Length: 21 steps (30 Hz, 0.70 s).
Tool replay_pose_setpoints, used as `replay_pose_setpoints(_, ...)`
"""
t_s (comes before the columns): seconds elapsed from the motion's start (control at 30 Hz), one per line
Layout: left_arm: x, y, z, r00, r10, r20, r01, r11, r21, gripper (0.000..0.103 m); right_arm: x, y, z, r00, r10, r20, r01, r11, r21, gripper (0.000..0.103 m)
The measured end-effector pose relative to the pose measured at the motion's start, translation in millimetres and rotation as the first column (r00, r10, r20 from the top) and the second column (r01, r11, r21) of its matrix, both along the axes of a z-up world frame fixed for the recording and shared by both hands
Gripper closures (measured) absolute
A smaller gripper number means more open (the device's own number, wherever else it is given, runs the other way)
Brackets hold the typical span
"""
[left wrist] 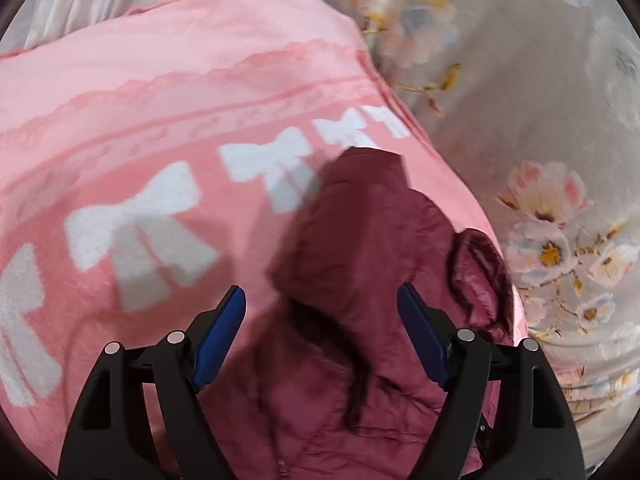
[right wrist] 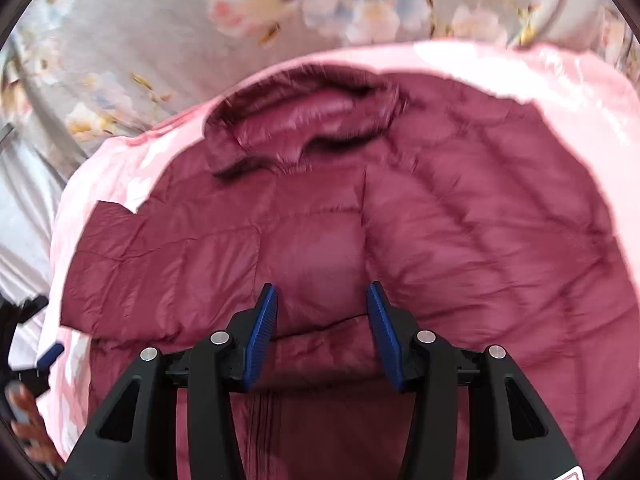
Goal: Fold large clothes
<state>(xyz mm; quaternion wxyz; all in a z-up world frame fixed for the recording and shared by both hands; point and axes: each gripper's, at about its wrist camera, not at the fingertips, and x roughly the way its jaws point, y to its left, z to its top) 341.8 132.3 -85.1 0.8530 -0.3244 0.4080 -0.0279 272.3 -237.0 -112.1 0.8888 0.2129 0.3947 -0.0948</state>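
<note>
The left claw [left wrist: 321, 300] hangs spread and empty over a sleeve of the maroon quilted puffer jacket [right wrist: 360, 240], which lies on a pink fleece blanket with white bows [left wrist: 160, 120] on the floral bedsheet [left wrist: 520, 80]. The right claw [right wrist: 322, 300], half spread, pinches nothing above the chest. Folding seems barely begun; next likely means gripping a sleeve.

The left gripper [left wrist: 321, 304] hangs wide open above a maroon puffer jacket [left wrist: 360, 248] (blurred), nothing between its fingers; beyond them spreads a pink blanket [left wrist: 160, 92] with white bows.
</note>
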Motion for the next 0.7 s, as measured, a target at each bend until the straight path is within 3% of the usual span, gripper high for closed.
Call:
replay_pose_setpoints(0.03,1,3,-3,1.0,0.0,-0.005,-0.001,1.0,-0.011,0.028,4,-1,-4,1.0,0.005,0.002,-0.005,1.0,0.025,0.088)
replay_pose_setpoints(0.07,2,5,-6,1.0,-0.001,-0.01,0.0,1.0,-0.02,0.028,7,-3,-2,1.0,0.017,0.008,-0.018,0.999,0.048,0.1)
replay_pose_setpoints(0.13,5,8,-7,1.0,-0.011,-0.013,0.01,0.999,-0.042,0.028,-1,-11,20,0.997,-0.011,0.081,0.007,0.999,0.052,0.101)
replay_pose_setpoints(0.23,8,7,-5,1.0,-0.025,-0.006,0.024,0.998,-0.062,0.028,-21,-26,67,0.981,-0.056,0.187,0.063,0.997,-0.033,0.101)
replay_pose_setpoints(0.4,24,-17,-9,0.997,-0.075,-0.028,0.072,0.992,-0.102,0.028,-43,-48,90,0.975,-0.117,0.191,0.153,0.97,-0.187,0.101)
replay_pose_setpoints(0.57,46,-60,-16,0.991,-0.121,-0.057,0.121,0.993,-0.008,0.034,-39,-66,50,0.985,-0.151,0.087,0.166,0.968,-0.191,0.101)
replay_pose_setpoints(0.7,60,-87,-30,0.989,-0.107,-0.103,0.127,0.969,0.211,0.042,-44,-69,20,0.989,-0.145,0.021,0.147,0.976,-0.164,0.101)
